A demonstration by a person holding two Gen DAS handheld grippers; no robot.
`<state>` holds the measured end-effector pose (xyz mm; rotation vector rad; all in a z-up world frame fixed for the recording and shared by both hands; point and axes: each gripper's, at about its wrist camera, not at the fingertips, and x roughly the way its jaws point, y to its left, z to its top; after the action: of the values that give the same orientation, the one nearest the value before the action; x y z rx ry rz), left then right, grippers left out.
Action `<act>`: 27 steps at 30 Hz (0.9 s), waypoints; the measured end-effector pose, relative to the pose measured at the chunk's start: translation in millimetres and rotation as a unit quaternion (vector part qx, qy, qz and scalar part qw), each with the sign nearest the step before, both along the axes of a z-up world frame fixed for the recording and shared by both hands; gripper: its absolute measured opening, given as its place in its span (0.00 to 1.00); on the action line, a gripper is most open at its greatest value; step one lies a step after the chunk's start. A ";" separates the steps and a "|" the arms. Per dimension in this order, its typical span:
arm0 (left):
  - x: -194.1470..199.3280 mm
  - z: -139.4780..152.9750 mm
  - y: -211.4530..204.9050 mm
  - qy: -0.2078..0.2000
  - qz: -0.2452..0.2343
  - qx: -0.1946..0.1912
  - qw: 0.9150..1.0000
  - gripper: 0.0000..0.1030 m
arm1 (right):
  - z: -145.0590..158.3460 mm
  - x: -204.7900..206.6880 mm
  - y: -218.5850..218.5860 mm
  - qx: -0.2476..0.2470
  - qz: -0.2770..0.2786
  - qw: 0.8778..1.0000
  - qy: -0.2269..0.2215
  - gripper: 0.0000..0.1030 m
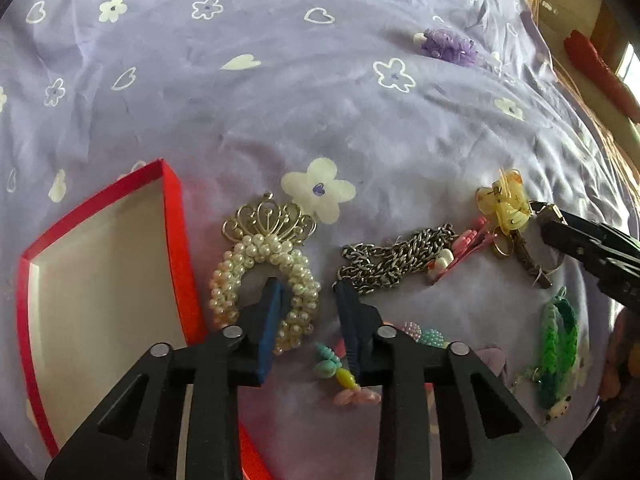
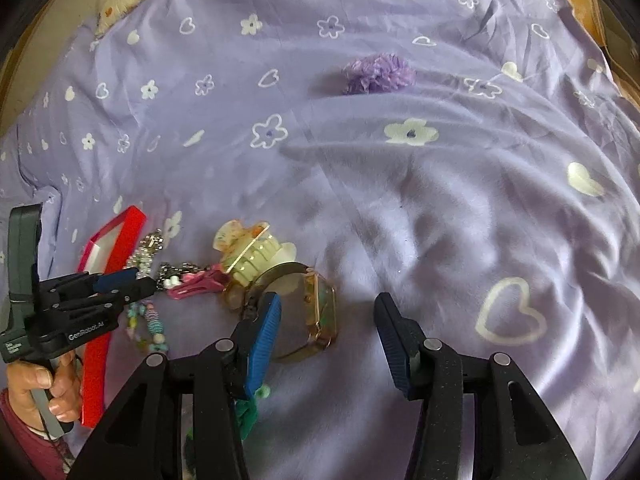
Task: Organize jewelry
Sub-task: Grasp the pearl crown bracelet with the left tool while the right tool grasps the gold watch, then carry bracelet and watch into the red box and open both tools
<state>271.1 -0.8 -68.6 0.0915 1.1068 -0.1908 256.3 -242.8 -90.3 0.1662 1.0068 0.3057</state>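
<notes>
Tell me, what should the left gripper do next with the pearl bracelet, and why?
Probably close the left gripper and lift: one finger sits inside the pearl bracelet, its band between the fingers, and the red box lies open beside it.

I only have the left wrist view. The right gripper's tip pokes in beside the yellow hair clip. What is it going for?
Observer: The right gripper hangs over a gold watch with a square face, which your view barely shows.
Operator: Is it gripping the watch?
Observer: No. The jaws are open. One finger lies over the band's loop, and the other finger is clear of the face.
Operator: Will the hair clip come along?
Observer: Possibly. The hair clip sits right against the watch band on the far side.
</notes>
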 end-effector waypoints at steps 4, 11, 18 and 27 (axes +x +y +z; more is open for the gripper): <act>-1.7 -0.2 -2.7 -0.003 -0.012 -0.005 1.000 0.11 | -0.5 1.4 4.6 -0.021 -0.002 1.000 -0.008 0.15; -12.0 16.9 3.1 -0.039 -0.015 -0.031 0.999 0.09 | 9.6 -8.3 -1.8 -0.004 -0.012 1.000 -0.021 0.07; -26.0 48.8 6.4 -0.073 -0.008 -0.057 0.996 0.09 | 34.0 -22.4 0.2 0.022 -0.003 0.999 -0.042 0.07; -60.7 81.4 29.4 -0.105 0.017 -0.098 0.989 0.09 | 61.9 -40.7 26.2 0.039 0.031 0.997 -0.063 0.07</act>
<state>210.3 28.6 12.8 -0.0820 0.8745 -0.2531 215.6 -216.6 -28.4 0.1840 0.8770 0.4066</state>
